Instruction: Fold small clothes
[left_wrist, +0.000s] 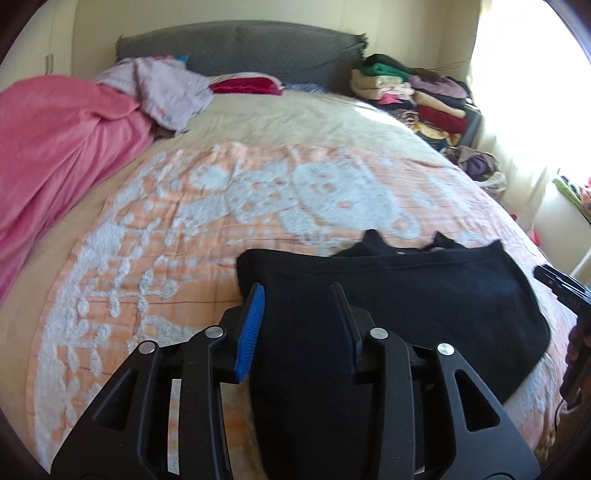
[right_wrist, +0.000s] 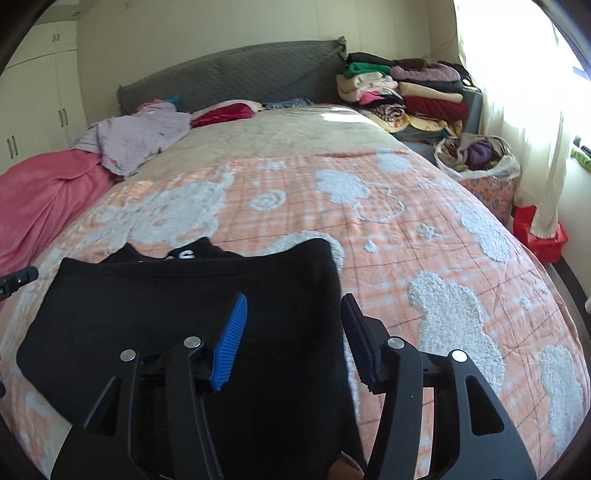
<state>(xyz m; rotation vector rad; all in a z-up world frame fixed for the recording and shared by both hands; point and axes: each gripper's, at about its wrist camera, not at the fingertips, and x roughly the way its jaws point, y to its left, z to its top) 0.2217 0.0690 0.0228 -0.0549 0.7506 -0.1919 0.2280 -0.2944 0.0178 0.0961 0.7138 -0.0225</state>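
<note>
Left wrist view, left to right. Pink blanket (left_wrist: 55, 147), soft and rumpled, heaped along the left edge of the bed. Lilac sheet (left_wrist: 170, 92) crumpled beside it, a small print on it too blurred to read. Red cushion (left_wrist: 245, 85) against the grey quilted headboard (left_wrist: 258, 48). Peach bedspread (left_wrist: 207, 206) with raised white tufted figures covers the near half of the bed. Stack of folded clothes (left_wrist: 413, 96) at the far right corner, with a bag of clothes (left_wrist: 480, 168) below it by the bright curtain.

Black top (left_wrist: 406, 295), a fine knit, lies flat on the bedspread at the near edge, folded over, two points of cloth showing beyond its far edge. Left gripper (left_wrist: 297, 306) hangs over the top's left part, jaws partly apart, blue ribbed pad (left_wrist: 251, 328) clear of the cloth; nothing clamped. The other gripper's black tip shows at the right edge.

Right wrist view. White cupboards (right_wrist: 33, 110) with dark handles at far left. Right gripper (right_wrist: 291, 317) over the top's right edge, jaws moderately wide, one finger (right_wrist: 231, 343) over cloth, the other over bedspread; nothing held. White letters on the top's far edge, unreadable. Red box (right_wrist: 543, 232) on the floor under the curtain (right_wrist: 524, 122).
</note>
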